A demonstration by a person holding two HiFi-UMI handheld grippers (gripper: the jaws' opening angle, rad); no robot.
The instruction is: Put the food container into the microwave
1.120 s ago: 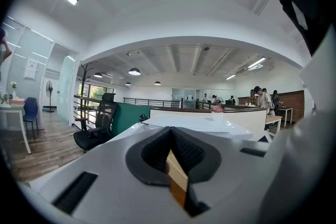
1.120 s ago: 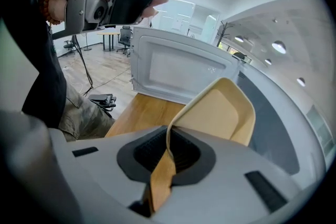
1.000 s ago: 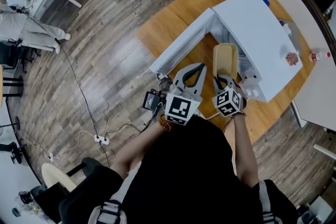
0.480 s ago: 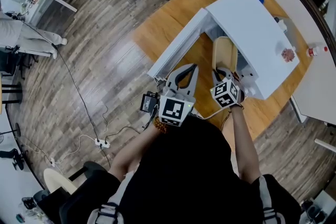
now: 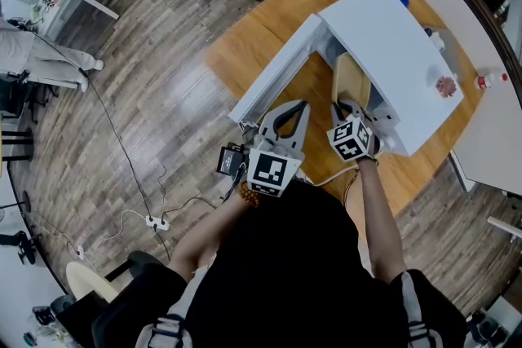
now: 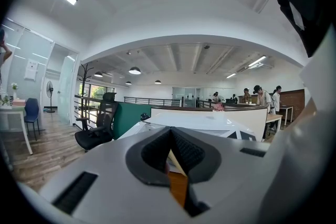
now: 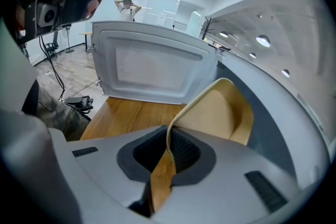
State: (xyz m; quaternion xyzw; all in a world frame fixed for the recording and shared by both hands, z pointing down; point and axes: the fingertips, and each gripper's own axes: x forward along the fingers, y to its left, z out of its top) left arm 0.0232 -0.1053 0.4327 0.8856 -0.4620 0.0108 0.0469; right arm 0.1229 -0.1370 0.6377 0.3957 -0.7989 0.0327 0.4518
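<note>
Food container (image 5: 351, 82): tan, oblong, shallow, in the air above the tabletop (image 5: 269, 22). It sits in the angle between the swung-open door (image 5: 276, 76) and the white microwave (image 5: 404, 45). Its far end is at the cavity mouth; I cannot tell whether it has crossed the sill.

Orientation: the long axis runs straight away from the right tool (image 5: 347, 113) toward the cavity, leading with the narrow end. The right gripper view shows the hollow side (image 7: 216, 112), with the rim curving up and over. The container looks tipped up on its edge rather than flat, hollow toward the door (judgement only).

Right tool (image 7: 168, 153): clenched on the thin near rim of the container, which passes between the pads. The grip takes the rim only, so the body hangs forward of the tool.

Left tool (image 5: 300, 107): jaws closed tip to tip, nothing gripped, low beside the right one near the door's free edge. The left gripper view (image 6: 170, 136) shows only bare tabletop through the wedge below the pads.

Step in hand: insertion.
- Advance along the long axis and keep the clamp firm.
- Roll the container level before setting it down, hollow up.
- Keep clear of the cavity roof and the door hinge side.
- Release only once the base rests on the cavity floor.
</note>
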